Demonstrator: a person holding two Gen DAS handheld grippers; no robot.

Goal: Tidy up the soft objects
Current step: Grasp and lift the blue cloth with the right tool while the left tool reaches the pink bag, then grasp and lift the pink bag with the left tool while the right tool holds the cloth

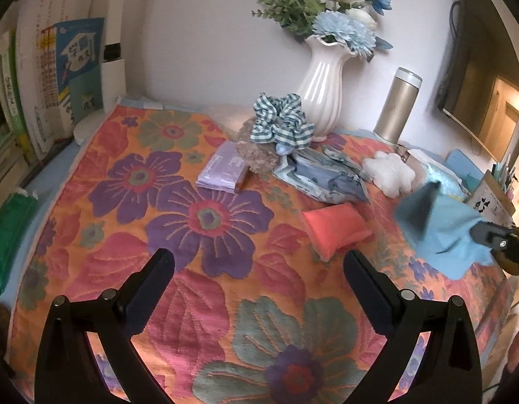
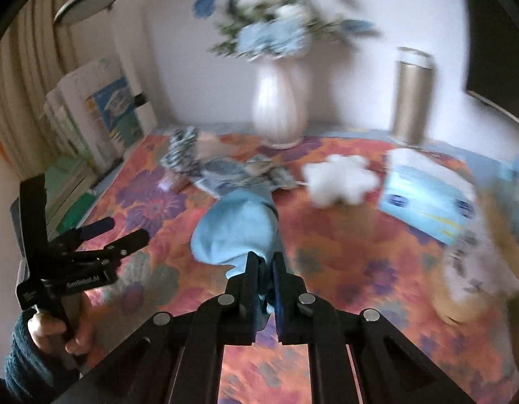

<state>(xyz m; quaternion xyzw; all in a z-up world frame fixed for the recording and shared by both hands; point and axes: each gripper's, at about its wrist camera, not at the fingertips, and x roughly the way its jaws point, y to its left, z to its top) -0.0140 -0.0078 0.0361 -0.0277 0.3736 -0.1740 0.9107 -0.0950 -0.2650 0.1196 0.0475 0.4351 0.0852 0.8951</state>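
My right gripper (image 2: 265, 262) is shut on a light blue cloth (image 2: 236, 225), which hangs from its fingers above the floral tablecloth (image 2: 343, 269); the left wrist view shows the same blue cloth (image 1: 441, 229) lifted at the right edge. My left gripper (image 1: 259, 259) stands open over the tablecloth with nothing between its fingers. Ahead of it lie a coral pink pad (image 1: 335, 229), a blue patterned cloth (image 1: 326, 175), a white fluffy cloud shape (image 1: 390, 171), a checked scrunchie (image 1: 281, 121) on a brownish fuzzy item (image 1: 256, 155), and a lilac packet (image 1: 224, 170).
A white vase (image 1: 321, 91) with blue flowers and a gold flask (image 1: 397, 104) stand at the back wall. Books (image 1: 47, 80) line the left side. A blue tissue pack (image 2: 427, 198) and a container (image 2: 475, 279) sit at the right. A hand (image 2: 57, 330) holds the left gripper.
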